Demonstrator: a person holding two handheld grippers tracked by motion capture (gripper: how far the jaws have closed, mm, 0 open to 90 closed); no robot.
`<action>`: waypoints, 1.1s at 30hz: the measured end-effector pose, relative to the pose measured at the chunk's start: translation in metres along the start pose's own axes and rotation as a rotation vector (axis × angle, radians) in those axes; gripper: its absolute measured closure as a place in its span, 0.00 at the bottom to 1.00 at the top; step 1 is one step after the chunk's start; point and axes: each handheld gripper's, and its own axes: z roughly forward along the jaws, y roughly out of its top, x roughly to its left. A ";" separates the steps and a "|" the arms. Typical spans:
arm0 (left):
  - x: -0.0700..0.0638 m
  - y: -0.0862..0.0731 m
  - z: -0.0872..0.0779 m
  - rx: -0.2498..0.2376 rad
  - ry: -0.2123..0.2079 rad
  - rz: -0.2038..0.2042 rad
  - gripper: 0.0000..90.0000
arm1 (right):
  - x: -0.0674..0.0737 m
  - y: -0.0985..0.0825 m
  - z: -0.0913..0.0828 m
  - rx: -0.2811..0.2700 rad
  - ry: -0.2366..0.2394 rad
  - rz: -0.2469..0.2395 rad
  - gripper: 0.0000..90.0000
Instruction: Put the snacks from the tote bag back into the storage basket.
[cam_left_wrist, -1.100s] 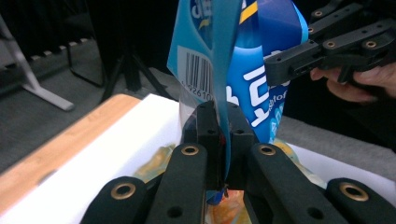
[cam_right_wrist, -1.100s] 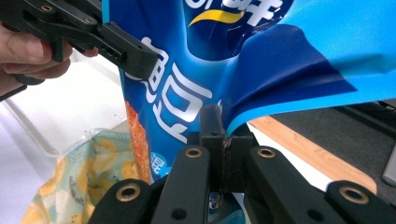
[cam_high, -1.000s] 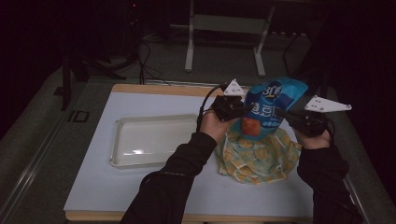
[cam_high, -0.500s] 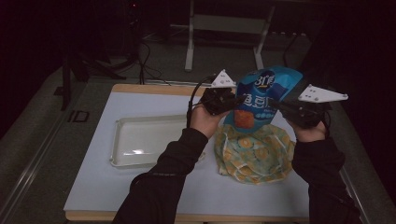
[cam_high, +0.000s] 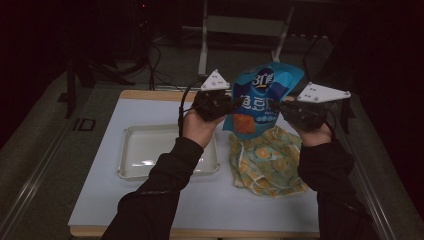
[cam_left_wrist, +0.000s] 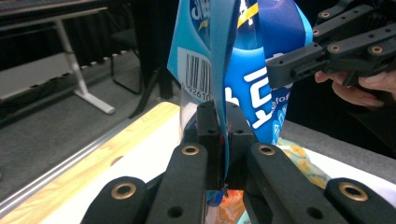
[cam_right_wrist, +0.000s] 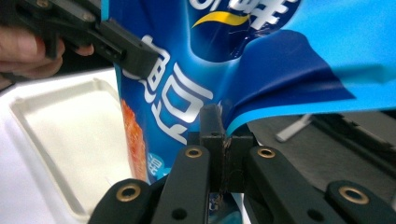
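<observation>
In the high view, a blue snack bag (cam_high: 262, 100) hangs upright in the upper middle of the frame, lifted clear of the table (cam_high: 100, 200). The left gripper (cam_high: 235, 104) clamps the bag's left edge and the right gripper (cam_high: 276, 106) clamps its right edge; both pairs of fingers are closed on the bag. Below the bag, right of centre, a yellow patterned cloth (cam_high: 267, 162) lies crumpled on the table. Just left of the cloth sits a pale tray (cam_high: 145, 150), partly crossed by the person's left sleeve (cam_high: 160, 185).

In the left gripper view, the fingers (cam_left_wrist: 208, 130) rise from the bottom centre and press together on a thin edge of the bag (cam_left_wrist: 252, 60), which fills the upper middle with a barcode showing. The right gripper (cam_left_wrist: 285, 70) reaches in from the upper right and bites the bag's far edge.

In the right gripper view, the fingers (cam_right_wrist: 211, 135) at the bottom centre are shut on a folded blue edge of the bag (cam_right_wrist: 187, 65). The left gripper (cam_right_wrist: 140, 58) enters from the upper left and holds the bag's other side. The tray (cam_right_wrist: 60, 135) lies at lower left.
</observation>
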 end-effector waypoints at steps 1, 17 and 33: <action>0.000 0.000 0.000 0.000 0.000 0.000 0.99 | 0.000 0.000 0.000 0.000 0.000 0.000 0.99; 0.018 -0.018 -0.051 0.003 0.063 -0.030 0.99 | 0.036 0.025 0.038 0.009 0.048 -0.042 0.99; 0.030 -0.042 -0.090 0.005 0.108 -0.054 0.99 | 0.069 0.036 0.070 0.012 0.088 -0.064 0.99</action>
